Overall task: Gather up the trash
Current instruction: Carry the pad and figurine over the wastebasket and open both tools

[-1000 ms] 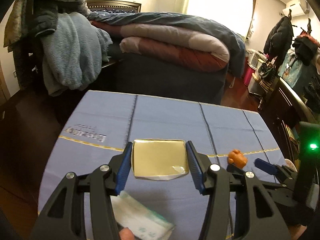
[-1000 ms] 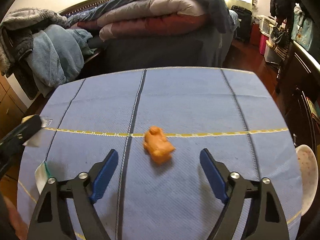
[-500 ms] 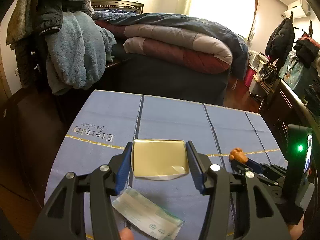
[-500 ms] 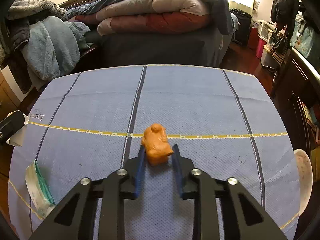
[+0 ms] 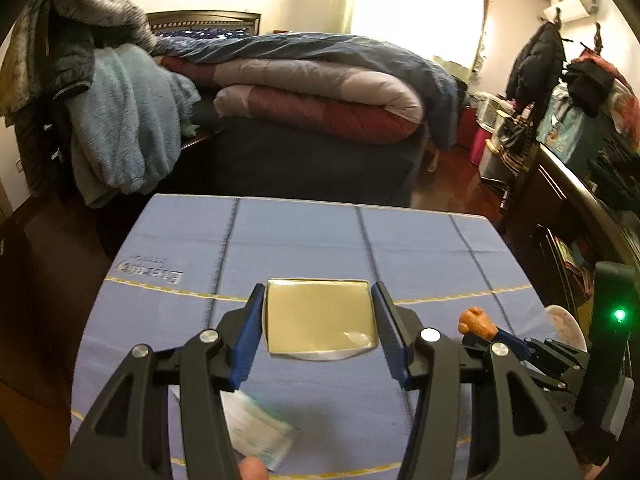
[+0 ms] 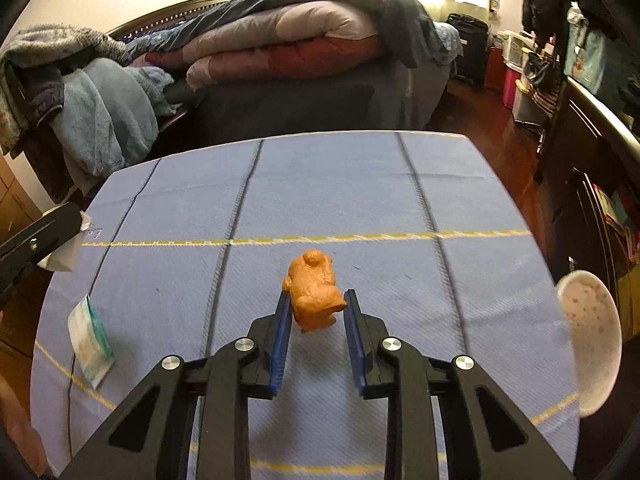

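Two clamps: left hand-held gripper grips box; right hand-held gripper grips orange lump.

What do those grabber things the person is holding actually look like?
Each hand-held gripper, left and right, is a matte black plastic frame with triangular cut-outs, silver round bolts at the joints, and two blue ribbed pads lining the fingers. The right unit's body shows a green light. No cables visible.

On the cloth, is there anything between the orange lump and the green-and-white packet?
No. In the right wrist view, only bare blue cloth lies between the orange lump and the packet.
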{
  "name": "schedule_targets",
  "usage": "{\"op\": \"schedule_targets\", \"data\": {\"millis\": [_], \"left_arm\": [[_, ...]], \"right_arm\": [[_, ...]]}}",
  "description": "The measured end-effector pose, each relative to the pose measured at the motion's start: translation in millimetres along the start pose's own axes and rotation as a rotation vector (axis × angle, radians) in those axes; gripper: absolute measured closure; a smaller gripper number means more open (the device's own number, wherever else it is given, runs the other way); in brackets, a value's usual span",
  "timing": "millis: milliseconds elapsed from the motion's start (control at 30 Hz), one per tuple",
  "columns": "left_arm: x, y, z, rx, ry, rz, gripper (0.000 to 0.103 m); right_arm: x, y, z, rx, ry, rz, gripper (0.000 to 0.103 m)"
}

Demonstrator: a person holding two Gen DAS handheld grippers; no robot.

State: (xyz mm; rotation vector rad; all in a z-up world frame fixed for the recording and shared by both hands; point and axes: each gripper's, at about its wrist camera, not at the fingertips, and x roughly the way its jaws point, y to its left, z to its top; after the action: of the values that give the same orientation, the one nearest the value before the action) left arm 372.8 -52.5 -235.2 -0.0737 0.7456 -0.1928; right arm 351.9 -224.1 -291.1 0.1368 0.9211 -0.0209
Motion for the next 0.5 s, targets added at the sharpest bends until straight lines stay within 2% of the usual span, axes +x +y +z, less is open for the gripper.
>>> {"op": "schedule_targets", "data": {"millis": [500], "left_arm": [[-31.7, -117.4, -11.1, 0.145, -0.02, -0.137, 0.05]], "right_arm": [[-72.0, -89.7, -38.9, 0.099, -0.084, -0.05, 0.076]]}}
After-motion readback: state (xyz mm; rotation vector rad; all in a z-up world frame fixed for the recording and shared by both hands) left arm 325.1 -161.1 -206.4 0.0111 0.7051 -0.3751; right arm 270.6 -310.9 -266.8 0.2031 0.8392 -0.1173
